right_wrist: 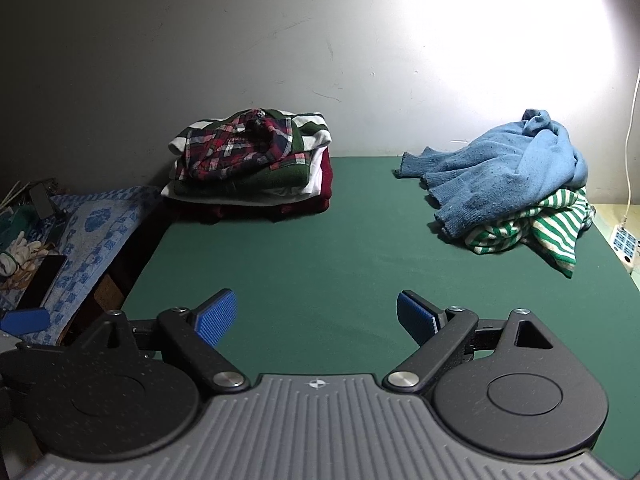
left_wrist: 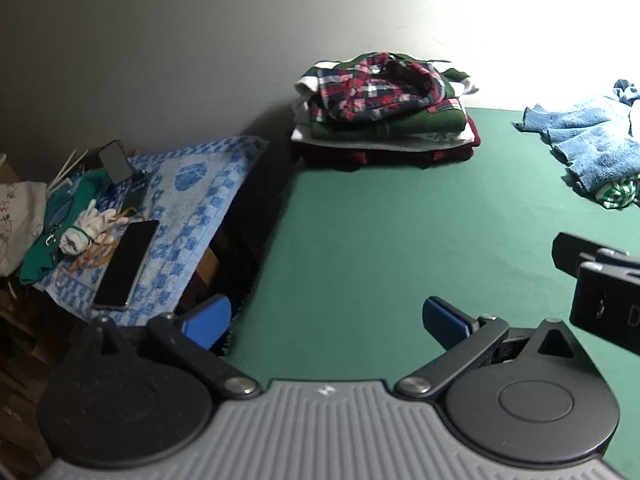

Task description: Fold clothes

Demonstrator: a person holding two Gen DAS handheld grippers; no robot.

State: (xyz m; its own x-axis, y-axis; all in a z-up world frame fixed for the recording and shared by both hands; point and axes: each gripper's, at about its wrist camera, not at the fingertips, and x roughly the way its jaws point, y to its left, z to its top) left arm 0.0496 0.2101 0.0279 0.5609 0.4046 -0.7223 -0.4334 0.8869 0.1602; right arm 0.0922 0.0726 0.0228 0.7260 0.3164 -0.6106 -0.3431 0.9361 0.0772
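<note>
Both grippers are hovering over the green table [right_wrist: 320,240], fingers spread wide, gripping nothing. The left gripper [left_wrist: 326,322] is catching a black phone [left_wrist: 127,264] lying on a blue patterned towel [left_wrist: 192,200]; the right gripper [right_wrist: 316,316] is showing the whole blue sweater [right_wrist: 500,172] heaped on a green-striped garment [right_wrist: 532,228] at the far right corner. The folded stack [right_wrist: 252,164] is sitting along the far edge.

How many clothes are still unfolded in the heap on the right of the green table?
2 visible: a blue sweater on top, and a green-and-white striped garment under it, at the table's far right. More may be hidden beneath.
</note>
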